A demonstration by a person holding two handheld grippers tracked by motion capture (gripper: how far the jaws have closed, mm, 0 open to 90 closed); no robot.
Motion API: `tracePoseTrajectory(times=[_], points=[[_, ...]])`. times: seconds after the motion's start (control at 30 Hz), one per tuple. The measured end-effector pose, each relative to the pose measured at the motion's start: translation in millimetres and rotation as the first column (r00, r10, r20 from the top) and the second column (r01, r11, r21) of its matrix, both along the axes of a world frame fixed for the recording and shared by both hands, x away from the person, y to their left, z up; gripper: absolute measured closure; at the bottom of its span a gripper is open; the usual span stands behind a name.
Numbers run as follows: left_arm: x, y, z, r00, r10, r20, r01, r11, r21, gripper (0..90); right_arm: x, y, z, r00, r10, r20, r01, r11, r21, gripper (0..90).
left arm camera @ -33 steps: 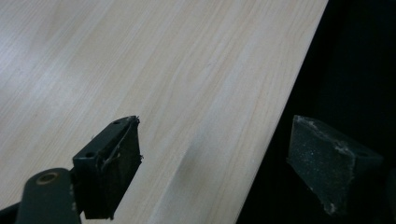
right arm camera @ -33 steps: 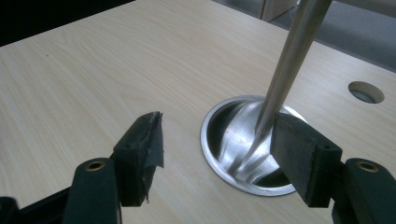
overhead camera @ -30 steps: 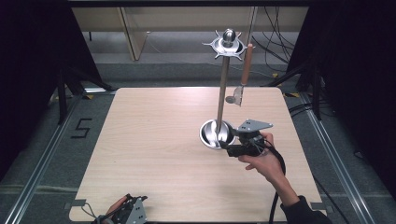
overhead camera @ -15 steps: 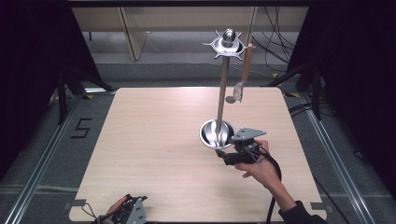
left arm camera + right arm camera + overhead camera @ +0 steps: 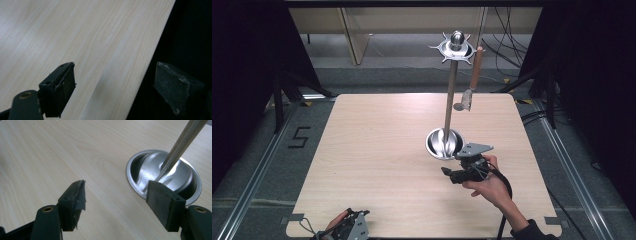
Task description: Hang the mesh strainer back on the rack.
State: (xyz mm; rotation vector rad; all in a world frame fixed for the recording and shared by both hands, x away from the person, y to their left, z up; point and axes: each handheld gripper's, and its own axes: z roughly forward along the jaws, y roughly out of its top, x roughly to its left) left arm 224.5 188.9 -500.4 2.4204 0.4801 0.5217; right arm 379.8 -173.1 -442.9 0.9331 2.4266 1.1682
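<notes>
- Your left gripper is sitting at the near edge of the table, low at the front left corner, with your left hand wrapping it from behind.
- In the left gripper view its jaws are standing wide apart with nothing between them — one pad is hanging over the wood, the other past the table's edge over the dark floor.
- Your right hand is coming in from the near right, carrying the right gripper just off the near right side of the stand's base.
- The right gripper's jaws are gaping too and gripping nothing; in the right gripper view the base is lying ahead and to the right, the right-hand pad overlapping its rim in the picture — whether it is touching, you cannot tell.
- The base is a shiny round steel dish, resting on the table right of centre.
- The pole is rising from the dish's middle, ending in a spiked ring with a ball on top.
- A utensil with a brown handle is hanging from the ring's right side, its metal end dangling above the far right part of the table, well apart from both grippers.
</notes>
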Motion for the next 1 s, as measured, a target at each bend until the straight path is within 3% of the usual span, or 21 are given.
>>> tracePoseTrajectory(times=[0.1, 0.13, 0.17, 0.2, 0.27, 0.3, 0.37, 0.4, 0.47, 0.5, 0.57, 0.67, 0.7, 0.8, 0.87, 1.0], points=[[0.1, 0.0, -0.4, 1.0000, 0.001, 0.003, -0.001, 1.0000, 0.000, 16.5, -2.6, -0.4, -1.9, 0.9999, -0.004, -0.011, 0.004, 1.000, -0.016, 31.8], [1.4, 0.5, 0.8, 0.9998, -0.008, -0.018, 0.008, 0.9999, 0.015, 16.4, -3.4, -0.3, -2.3, 0.9999, -0.004, -0.015, 0.004, 1.000, -0.016, 32.0], [0.2, -1.1, -1.5, 0.9995, 0.020, 0.024, -0.020, 0.9997, 0.012, 16.5, -3.2, -1.1, -3.5, 0.9999, 0.002, 0.010, -0.002, 1.000, -0.018, 32.0], [-0.1, -0.8, -1.2, 0.9996, 0.017, 0.021, -0.017, 0.9998, 0.012, 16.5, -4.6, -1.1, -4.1, 0.9999, 0.003, -0.012, -0.003, 1.000, -0.016, 32.0], [-0.2, -0.5, -0.8, 0.9998, 0.014, 0.015, -0.014, 0.9999, 0.010, 16.5, -5.8, -1.1, -7.3, 0.9999, 0.010, 0.004, -0.010, 1.000, -0.025, 32.0], [-0.1, -0.4, -0.7, 0.9998, 0.013, 0.015, -0.014, 0.9999, 0.010, 16.5, -8.1, -0.6, -8.0, 0.9998, -0.001, -0.021, 0.000, 1.000, -0.018, 32.0], [-0.3, -0.6, -1.1, 0.9997, 0.015, 0.019, -0.015, 0.9998, 0.013, 16.5, -8.2, -0.8, -11.9, 0.9997, 0.024, -0.003, -0.024, 0.999, -0.024, 31.9], [-0.3, -0.8, -1.4, 0.9996, 0.017, 0.021, -0.017, 0.9998, 0.013, 16.5, -11.2, -0.7, -11.8, 0.9996, 0.004, -0.029, -0.005, 0.999, -0.031, 31.5], [-0.1, -0.8, -1.3, 0.9996, 0.018, 0.021, -0.019, 0.9997, 0.014, 16.5, -12.4, -0.6, -15.2, 0.9998, 0.017, -0.012, -0.018, 0.999, -0.037, 31.5], [-0.2, -0.9, -1.3, 0.9996, 0.018, 0.021, -0.018, 0.9997, 0.013, 16.5, -14.0, -0.6, -15.3, 0.9992, 0.014, -0.038, -0.016, 0.999, -0.033, 31.5], [-0.3, -0.7, -1.0, 0.9998, 0.013, 0.015, -0.014, 0.9998, 0.013, 16.5, -15.3, -0.5, -18.7, 0.9994, 0.029, -0.018, -0.030, 0.999, -0.041, 31.5], [0.1, -0.6, -0.9, 0.9999, 0.008, 0.006, -0.008, 0.9999, 0.010, 16.5, -18.7, -0.1, -20.9, 0.9991, 0.028, -0.031, -0.029, 0.999, -0.041, 31.5], [-0.4, -0.8, -1.0, 0.9998, 0.014, 0.015, -0.014, 0.9998, 0.012, 16.5, -19.6, -0.1, -22.6, 0.9996, 0.026, -0.009, -0.026, 0.999, -0.046, 31.3], [-0.2, -0.7, -0.9, 0.9998, 0.014, 0.015, -0.015, 0.9998, 0.011, 16.5, -24.6, -0.3, -25.3, 0.9996, 0.024, -0.015, -0.024, 0.998, -0.062, 31.6], [-0.3, -0.8, -1.4, 0.9997, 0.018, 0.019, -0.018, 0.9998, 0.013, 16.5, -26.5, -3.1, -26.8, 0.9997, 0.010, 0.021, -0.009, 0.998, -0.060, 31.6], [-0.3, -0.7, -1.0, 0.9998, 0.014, 0.015, -0.014, 0.9998, 0.012, 16.5, -31.3, -6.4, -32.0, 0.9999, 0.016, 0.002, -0.016, 0.998, -0.058, 31.5]])
